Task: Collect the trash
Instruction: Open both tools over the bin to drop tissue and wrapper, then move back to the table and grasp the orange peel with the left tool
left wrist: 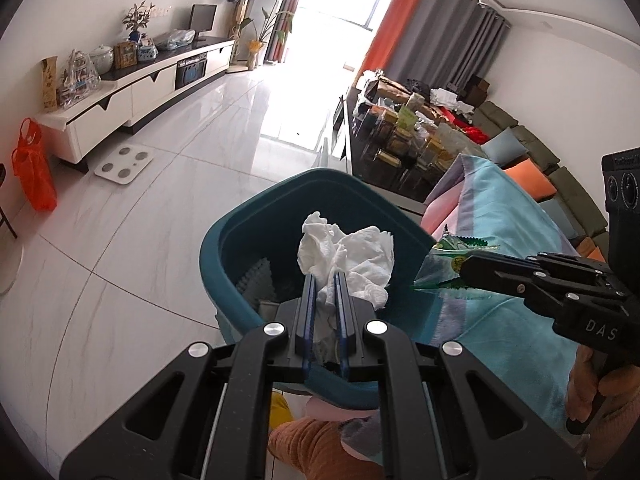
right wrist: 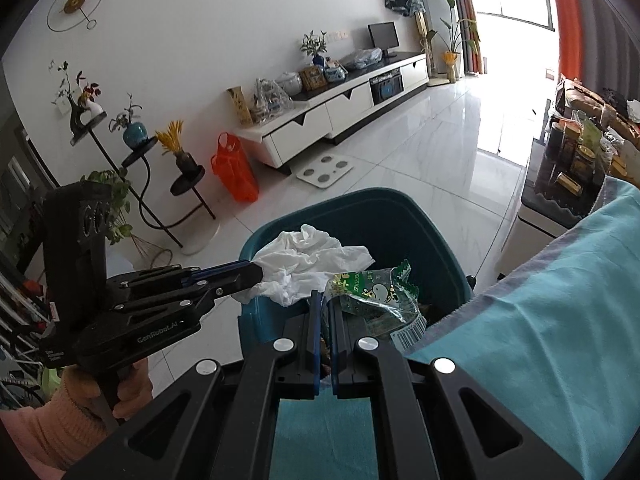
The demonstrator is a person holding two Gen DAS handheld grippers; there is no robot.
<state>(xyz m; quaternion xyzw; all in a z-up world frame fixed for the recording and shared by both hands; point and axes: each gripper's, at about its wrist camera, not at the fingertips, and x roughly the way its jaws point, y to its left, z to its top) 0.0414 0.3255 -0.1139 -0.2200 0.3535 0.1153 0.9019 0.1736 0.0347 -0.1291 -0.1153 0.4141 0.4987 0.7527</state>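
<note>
A teal trash bin point(left wrist: 228, 252) stands on the floor beside a bed; it also shows in the right wrist view point(right wrist: 384, 216). My left gripper point(left wrist: 325, 280) is shut on a crumpled white tissue point(left wrist: 348, 252) and holds it over the bin's opening; the right wrist view shows this gripper point(right wrist: 256, 276) and the tissue point(right wrist: 308, 258). My right gripper point(right wrist: 325, 300) is shut on a green-printed clear snack wrapper point(right wrist: 376, 296) over the bin's near edge. In the left wrist view the right gripper point(left wrist: 466, 268) and wrapper point(left wrist: 444, 260) are just right of the bin.
A turquoise bed cover point(right wrist: 540, 300) lies right of the bin. A white TV cabinet point(left wrist: 140, 88) runs along the far wall, with an orange bag point(left wrist: 34, 168) and a white scale point(left wrist: 124, 162) on the tiled floor. A cluttered dark table point(left wrist: 400, 136) stands behind the bin.
</note>
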